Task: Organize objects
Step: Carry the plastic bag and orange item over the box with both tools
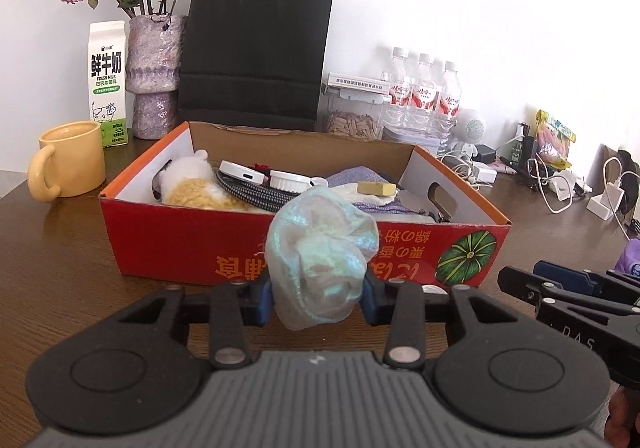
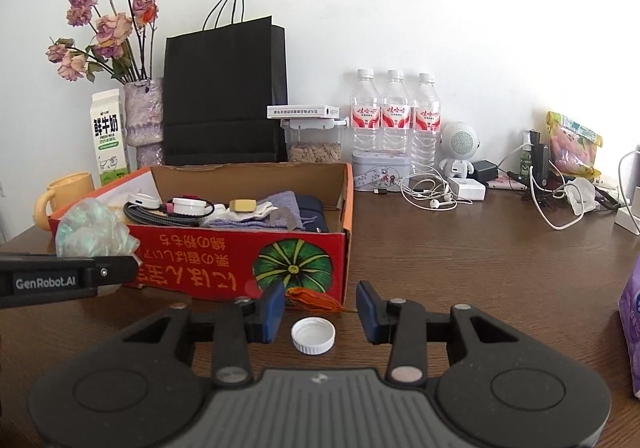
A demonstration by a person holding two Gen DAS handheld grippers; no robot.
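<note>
Gripping iridescent scrunchie (image 1: 320,260) before box (image 1: 180,244)

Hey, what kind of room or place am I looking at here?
Probably a home desk or side table against a wall: a vase of dried roses, a milk carton, and chargers and earphones lie on the wooden tabletop.

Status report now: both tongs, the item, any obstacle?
Left tongs shut on iridescent scrunchie, short of red box. Right tongs open, empty, over white cap. Path clear.
</note>
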